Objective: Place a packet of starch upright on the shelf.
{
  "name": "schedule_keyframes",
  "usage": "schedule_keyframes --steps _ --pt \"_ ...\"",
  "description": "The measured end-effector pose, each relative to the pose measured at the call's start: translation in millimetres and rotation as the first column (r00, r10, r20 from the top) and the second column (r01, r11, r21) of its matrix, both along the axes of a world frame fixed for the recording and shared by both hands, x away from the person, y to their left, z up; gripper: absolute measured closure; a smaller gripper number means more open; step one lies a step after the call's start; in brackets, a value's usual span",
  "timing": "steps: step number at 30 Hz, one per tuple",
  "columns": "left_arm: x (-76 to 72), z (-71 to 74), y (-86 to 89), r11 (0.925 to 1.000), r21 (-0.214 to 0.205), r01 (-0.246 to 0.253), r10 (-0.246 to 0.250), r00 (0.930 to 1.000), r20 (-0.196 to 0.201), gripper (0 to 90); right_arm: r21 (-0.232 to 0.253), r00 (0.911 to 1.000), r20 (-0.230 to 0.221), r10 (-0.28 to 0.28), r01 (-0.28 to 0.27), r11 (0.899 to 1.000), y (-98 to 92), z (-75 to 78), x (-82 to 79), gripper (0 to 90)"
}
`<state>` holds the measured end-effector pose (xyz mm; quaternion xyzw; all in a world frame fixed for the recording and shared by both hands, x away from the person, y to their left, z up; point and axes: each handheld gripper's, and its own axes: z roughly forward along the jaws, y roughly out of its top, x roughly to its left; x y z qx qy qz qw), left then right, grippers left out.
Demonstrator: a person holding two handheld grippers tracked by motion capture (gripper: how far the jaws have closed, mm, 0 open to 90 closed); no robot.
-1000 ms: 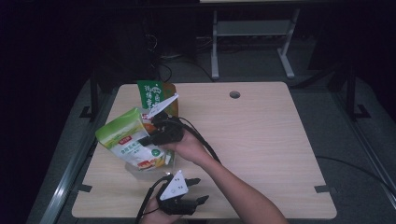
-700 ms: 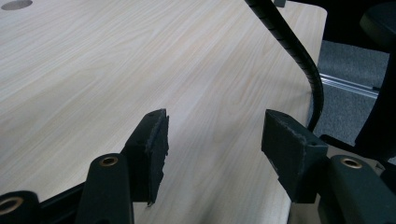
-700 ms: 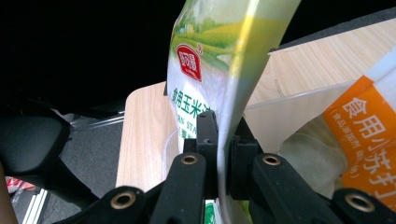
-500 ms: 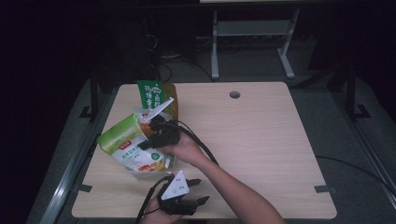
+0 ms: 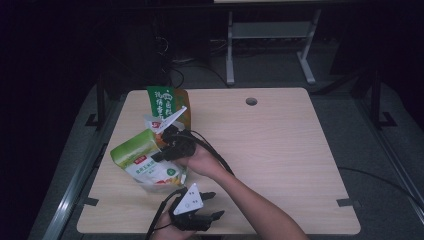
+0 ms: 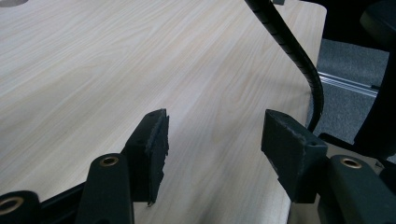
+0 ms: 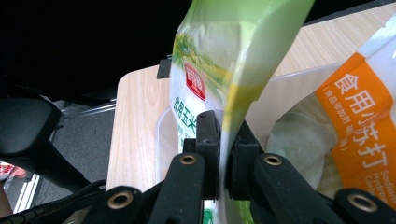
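One wide wooden bench (image 5: 280, 150) carries everything. On its 9 o'clock side a green bag (image 5: 142, 160) is lifted at a tilt, its lower part seeming to sit in a clear container I cannot make out well. Behind it, toward 11 o'clock, stands a taller green and orange bag (image 5: 167, 102). Just beside it there is a white and orange packet (image 7: 359, 121). The right gripper (image 7: 223, 154) has its jaws pressed together on the thin edge of the green bag. The left gripper (image 6: 215, 154) rests at 6 o'clock, jaws apart, holding nothing. I think the smooth film may slip from this narrow pinch, and the swinging bag may push the tall bag over.
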<state>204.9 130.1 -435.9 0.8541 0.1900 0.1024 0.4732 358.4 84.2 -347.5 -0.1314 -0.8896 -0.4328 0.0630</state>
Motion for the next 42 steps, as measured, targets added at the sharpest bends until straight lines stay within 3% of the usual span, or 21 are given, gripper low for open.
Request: schedule_keyframes --steps 17,34,37,39,42 --pt "0.6 -0.5 0.1 0.9999 -0.004 -0.011 0.011 0.9999 -0.005 41.1 0.014 1.0000 -0.004 0.003 -0.003 1.000 -13.2 -9.6 -2.6 86.9" --pt "3.8 -2.0 0.7 0.9996 0.000 -0.027 0.027 0.9996 -0.006 40.8 -0.021 0.9990 -0.043 -0.009 0.008 1.000 -32.6 -31.3 1.2 85.6" --pt "4.6 -2.4 0.9 0.9995 0.003 -0.033 0.033 0.9994 -0.009 40.7 -0.029 0.9988 -0.047 -0.011 0.010 1.000 -33.2 -30.9 0.9 83.9" --pt "4.9 -2.4 1.3 0.9994 0.003 -0.035 0.035 0.9994 -0.006 40.6 -0.035 0.9993 -0.034 -0.012 0.011 0.999 -33.4 -28.5 0.2 77.9" --pt "5.4 -2.2 1.9 0.9992 0.002 -0.039 0.039 0.9992 -0.003 40.2 0.005 0.9993 -0.030 -0.021 0.022 1.000 -37.9 -22.3 1.4 75.0"
